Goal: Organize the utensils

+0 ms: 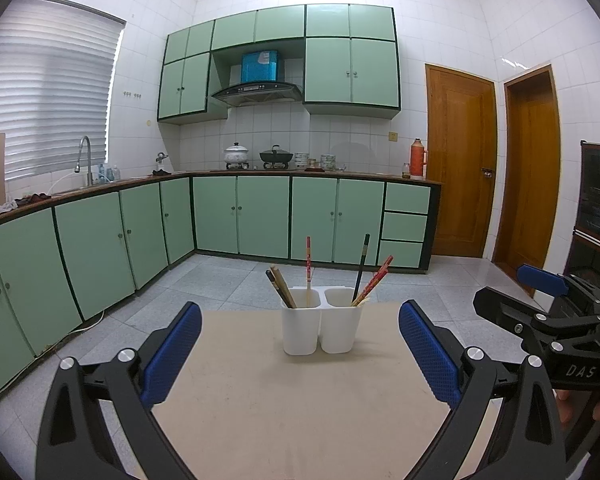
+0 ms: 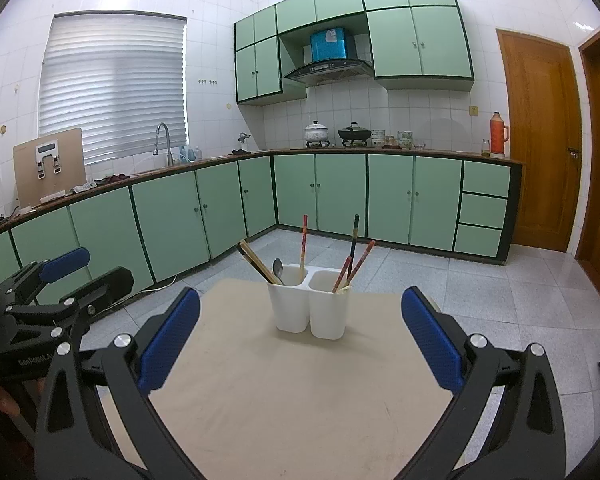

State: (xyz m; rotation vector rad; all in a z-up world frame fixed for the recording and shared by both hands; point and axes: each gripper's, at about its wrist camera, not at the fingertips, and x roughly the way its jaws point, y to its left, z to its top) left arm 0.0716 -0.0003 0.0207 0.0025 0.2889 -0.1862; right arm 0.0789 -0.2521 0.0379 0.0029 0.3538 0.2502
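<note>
2 white plastic utensil cups (image 1: 320, 322) stand joined side by side near the far edge of the beige tabletop (image 1: 284, 408), about midway along it. All the utensils in view sit in them: brown wooden chopsticks (image 2: 258, 266), a metal spoon (image 2: 278, 270) and 1 red patterned chopstick (image 2: 303, 242) in the left cup, 1 black chopstick (image 2: 354, 240) and 2 red ones (image 2: 354, 268) in the right cup. Nothing lies loose on the tabletop. The left gripper (image 1: 300, 354) and right gripper (image 2: 300, 344) both hover over the near edge, blue fingers spread wide and holding nothing. This fits either a finished sort or mixed cups awaiting re-sorting; the pictures do not settle which. If a utensil is to be taken, I judge it best pinched high on its shaft, above the rim, and lifted straight along its lean, since the light cups could tip and the neighbouring sticks cross closely.
</note>
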